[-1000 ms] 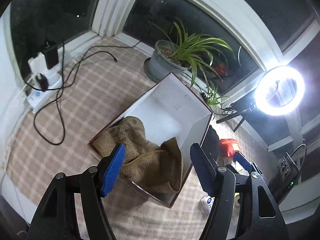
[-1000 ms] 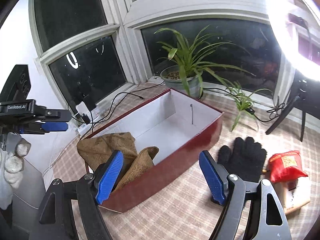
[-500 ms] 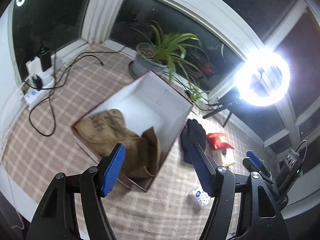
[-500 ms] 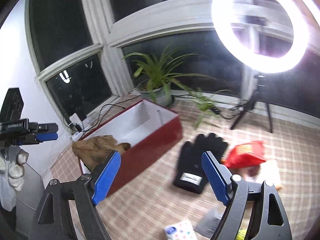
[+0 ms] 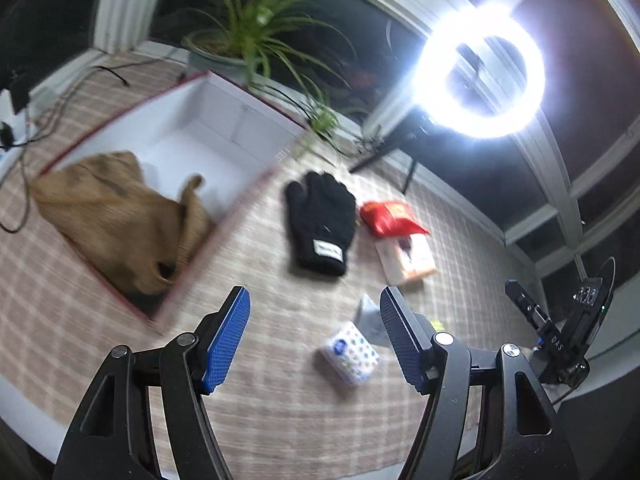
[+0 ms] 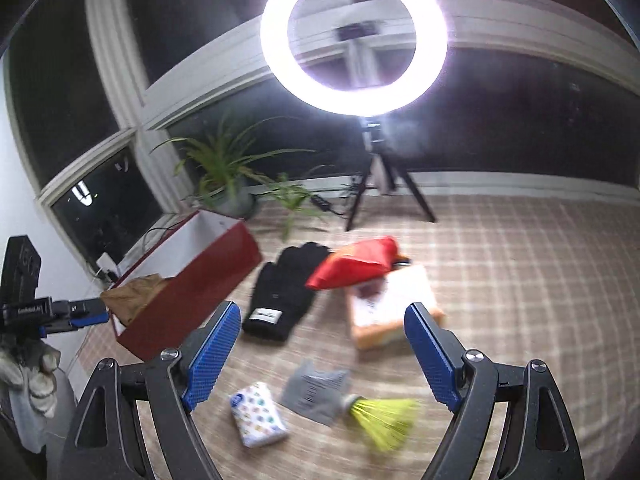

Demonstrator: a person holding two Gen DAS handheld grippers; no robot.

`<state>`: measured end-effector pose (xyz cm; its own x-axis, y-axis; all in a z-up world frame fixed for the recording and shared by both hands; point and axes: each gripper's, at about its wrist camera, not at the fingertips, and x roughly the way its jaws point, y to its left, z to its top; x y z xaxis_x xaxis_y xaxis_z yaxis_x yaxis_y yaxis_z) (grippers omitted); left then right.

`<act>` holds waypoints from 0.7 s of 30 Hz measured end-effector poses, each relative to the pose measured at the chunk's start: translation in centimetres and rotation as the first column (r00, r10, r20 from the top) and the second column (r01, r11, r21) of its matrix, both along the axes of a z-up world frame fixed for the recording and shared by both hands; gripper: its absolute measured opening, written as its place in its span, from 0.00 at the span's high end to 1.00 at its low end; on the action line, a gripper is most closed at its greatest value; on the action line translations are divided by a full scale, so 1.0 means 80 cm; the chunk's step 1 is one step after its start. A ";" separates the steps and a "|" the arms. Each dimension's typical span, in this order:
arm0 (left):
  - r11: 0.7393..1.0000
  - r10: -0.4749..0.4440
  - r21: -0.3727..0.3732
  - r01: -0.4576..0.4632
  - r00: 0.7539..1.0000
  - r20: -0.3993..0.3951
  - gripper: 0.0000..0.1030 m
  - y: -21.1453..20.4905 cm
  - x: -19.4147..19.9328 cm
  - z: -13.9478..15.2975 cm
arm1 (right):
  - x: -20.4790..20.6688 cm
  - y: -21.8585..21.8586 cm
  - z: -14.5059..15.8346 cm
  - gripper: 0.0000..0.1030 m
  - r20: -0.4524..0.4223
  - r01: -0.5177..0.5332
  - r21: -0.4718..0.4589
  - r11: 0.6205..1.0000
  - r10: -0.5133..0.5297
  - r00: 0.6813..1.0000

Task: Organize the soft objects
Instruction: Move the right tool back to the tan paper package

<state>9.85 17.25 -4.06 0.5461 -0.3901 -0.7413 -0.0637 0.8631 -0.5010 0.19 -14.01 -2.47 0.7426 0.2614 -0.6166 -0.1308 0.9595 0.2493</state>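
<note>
Left wrist view: left claw (image 5: 314, 338) was seen with jaws apart, nothing between them, above the checked worktop (image 5: 260, 400). The red box (image 5: 224, 216) was shown from above, white inside, with a brown sack (image 5: 112, 220) draped over its near end. A black glove (image 5: 322, 226) lay just beside the box, a red bag (image 5: 390, 220) beyond it.

Right wrist view: right claw (image 6: 322, 354) was seen held wide, empty. Only here were a yellow brush (image 6: 384, 418) and a grey packet (image 6: 314, 392) shown clearly, near a patterned tissue pack (image 6: 258, 414). An orange-edged box (image 6: 394, 308) lay under the red bag. The left claw was seen at the left edge, with a gloved hand (image 6: 28, 372).
</note>
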 end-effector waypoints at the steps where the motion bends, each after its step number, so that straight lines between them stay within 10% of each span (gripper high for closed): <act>1: 1.000 -0.007 0.000 0.007 1.000 -0.003 0.35 -0.005 0.000 -0.001 | -0.004 -0.009 -0.002 0.21 -0.003 0.013 0.002 1.000 -0.013 1.000; 21: 0.997 -0.069 -0.048 0.068 0.997 -0.021 0.35 -0.130 0.058 -0.048 | 0.053 -0.121 -0.055 0.21 -0.179 0.034 0.154 0.987 -0.006 0.984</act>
<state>14.47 6.82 -7.86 0.5008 -0.4605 -0.7329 -0.0170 0.8413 -0.5403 4.39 -23.71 -6.91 0.6314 0.3508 -0.6916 -0.0520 0.9090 0.4135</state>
